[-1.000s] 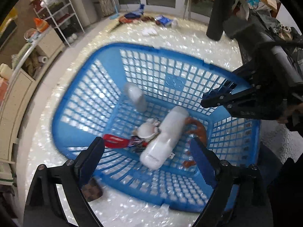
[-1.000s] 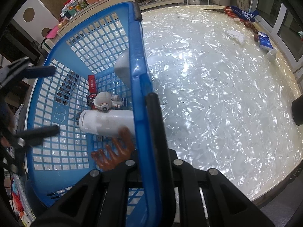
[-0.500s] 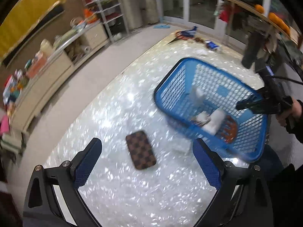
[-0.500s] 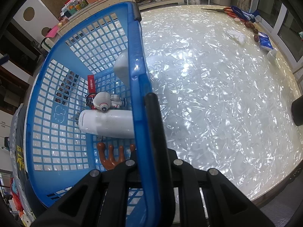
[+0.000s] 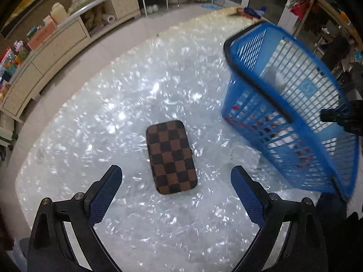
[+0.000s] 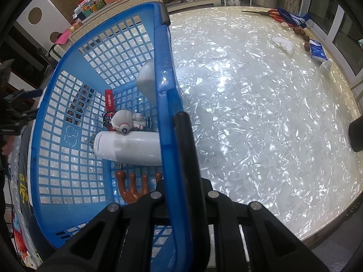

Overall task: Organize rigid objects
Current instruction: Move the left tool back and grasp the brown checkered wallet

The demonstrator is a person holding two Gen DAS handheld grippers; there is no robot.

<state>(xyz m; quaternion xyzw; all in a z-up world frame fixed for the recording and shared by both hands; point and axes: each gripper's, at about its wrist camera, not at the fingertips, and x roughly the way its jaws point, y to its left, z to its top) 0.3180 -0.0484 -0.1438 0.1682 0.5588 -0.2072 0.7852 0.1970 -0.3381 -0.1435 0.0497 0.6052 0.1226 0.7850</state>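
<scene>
While the left gripper (image 5: 175, 190) hangs with its blue mesh-faced jaws spread wide and empty above the flat, round-cornered brown checkered case (image 5: 171, 156) on the glossy pearl-patterned table (image 5: 95, 113), the step in hand looks like fetching this last loose item. Next it likely has to drop lower and close across the case's narrow width. Off to the right, the right gripper (image 6: 179, 122) stays clamped on the rim of the blue plastic lattice basket (image 6: 68, 122), which holds a smooth white bottle (image 6: 129, 147), an astronaut figure (image 6: 127, 122) and a brown pronged piece (image 6: 136, 185).

Glossy pearly table (image 5: 136, 86) — blue plastic lattice basket (image 6: 74, 158), smooth white bottle (image 6: 129, 147), checkered leather-look case (image 5: 171, 156).
</scene>
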